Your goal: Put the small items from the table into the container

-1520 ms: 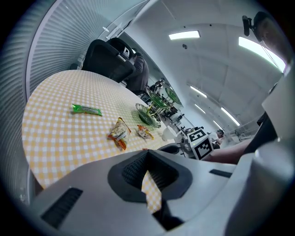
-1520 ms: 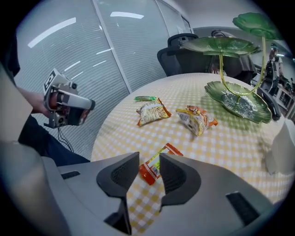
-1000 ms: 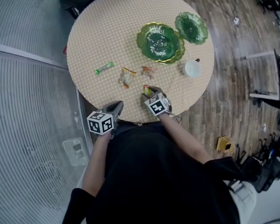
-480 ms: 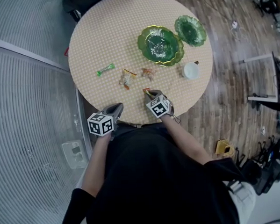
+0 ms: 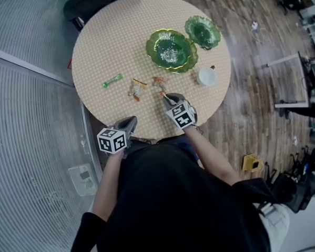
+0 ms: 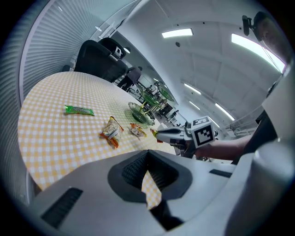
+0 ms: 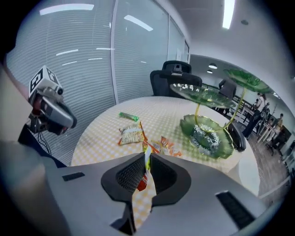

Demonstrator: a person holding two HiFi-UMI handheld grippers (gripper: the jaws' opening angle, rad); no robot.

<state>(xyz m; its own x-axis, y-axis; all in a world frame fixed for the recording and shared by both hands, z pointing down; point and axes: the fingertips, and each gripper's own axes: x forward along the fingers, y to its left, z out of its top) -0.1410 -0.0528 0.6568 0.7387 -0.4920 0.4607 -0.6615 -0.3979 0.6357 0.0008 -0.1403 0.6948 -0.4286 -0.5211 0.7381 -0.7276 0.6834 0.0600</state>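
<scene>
The red-and-yellow packet [image 7: 143, 179] is hanging pinched in the closing jaws of the right hand-held gripper [image 5: 167, 99]. It is now lifted off the bench [image 5: 100, 41], where it was lying a second ago, near the green dish [image 5: 170, 49]. That dish is showing pale specks. The left hand-held gripper [image 5: 131, 119] is sitting narrow, holding nothing.

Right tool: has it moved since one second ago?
Yes. In the head view the right tool, its jaws closing on a snack packet, has moved up the picture, nearer the orange wrapper.
</scene>
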